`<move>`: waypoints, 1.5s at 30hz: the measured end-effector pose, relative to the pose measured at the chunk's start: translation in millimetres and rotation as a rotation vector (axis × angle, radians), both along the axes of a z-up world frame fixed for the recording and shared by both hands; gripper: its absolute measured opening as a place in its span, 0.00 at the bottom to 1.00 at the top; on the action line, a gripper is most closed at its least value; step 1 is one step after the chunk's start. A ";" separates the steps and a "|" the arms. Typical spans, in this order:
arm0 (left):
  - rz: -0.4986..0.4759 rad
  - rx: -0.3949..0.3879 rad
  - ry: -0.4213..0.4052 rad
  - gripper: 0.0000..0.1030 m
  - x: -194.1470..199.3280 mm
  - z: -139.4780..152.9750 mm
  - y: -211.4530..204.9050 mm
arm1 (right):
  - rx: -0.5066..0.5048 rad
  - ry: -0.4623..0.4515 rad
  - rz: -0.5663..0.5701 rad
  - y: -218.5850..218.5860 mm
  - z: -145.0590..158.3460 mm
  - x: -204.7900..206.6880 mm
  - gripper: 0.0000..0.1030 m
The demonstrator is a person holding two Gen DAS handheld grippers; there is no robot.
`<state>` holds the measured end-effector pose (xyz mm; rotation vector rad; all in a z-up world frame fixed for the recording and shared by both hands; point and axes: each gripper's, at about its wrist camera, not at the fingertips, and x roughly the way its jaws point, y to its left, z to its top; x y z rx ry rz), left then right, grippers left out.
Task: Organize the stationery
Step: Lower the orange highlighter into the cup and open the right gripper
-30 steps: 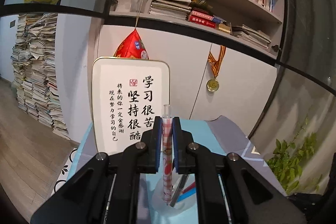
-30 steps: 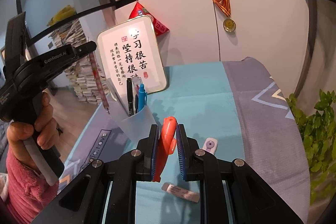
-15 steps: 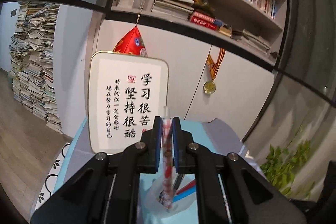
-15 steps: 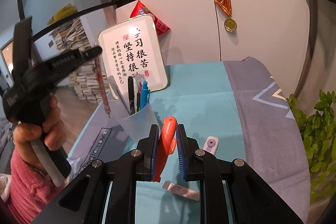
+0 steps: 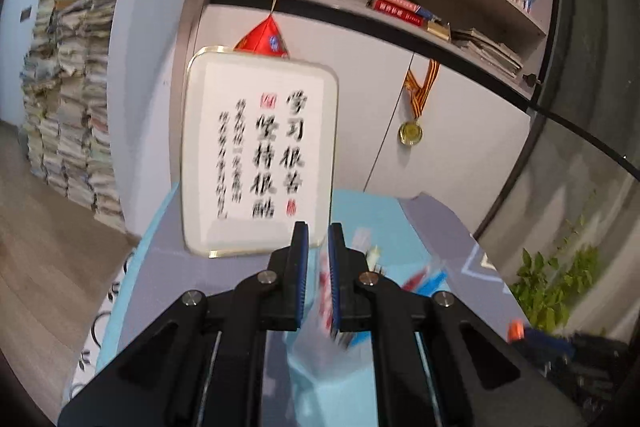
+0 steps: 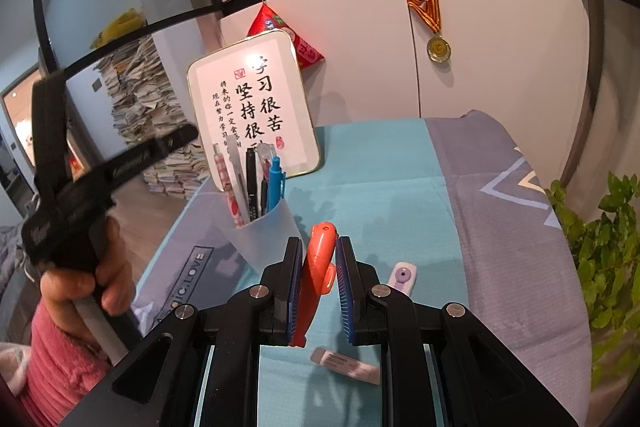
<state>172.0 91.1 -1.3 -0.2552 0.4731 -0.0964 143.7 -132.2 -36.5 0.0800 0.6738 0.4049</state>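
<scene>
Two claws are seen: right claw (image 6: 318,283) is clamped on an orange pen (image 6: 318,267); left claw (image 5: 317,275), blurred, reads closed above the pen-filled cup (image 6: 264,235).

Patterned pen (image 6: 230,189) (now) in cup (image 6: 264,233)

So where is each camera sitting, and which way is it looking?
Left wrist view: sits on the left tongs, looks along them, tilted down at the pen cup and white sign; only its own black fingers show.
Right wrist view: sits on the right tongs, which grip an orange tool, looks over the table; a hand and pink sleeve show.
Both share the sign, the cup and the medal.
</scene>
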 end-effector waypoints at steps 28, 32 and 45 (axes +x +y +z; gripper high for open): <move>-0.108 0.085 0.206 0.27 -75.8 -64.5 -0.9 | -0.089 -0.031 0.097 97.8 -6.2 66.0 0.18; -0.122 0.081 0.221 0.27 -76.5 -66.6 -3.6 | -0.088 -0.032 0.103 99.3 -7.7 66.9 0.18; -0.133 0.109 0.231 0.33 -79.5 -68.2 -12.8 | -0.071 -0.010 0.111 98.4 -13.7 72.8 0.18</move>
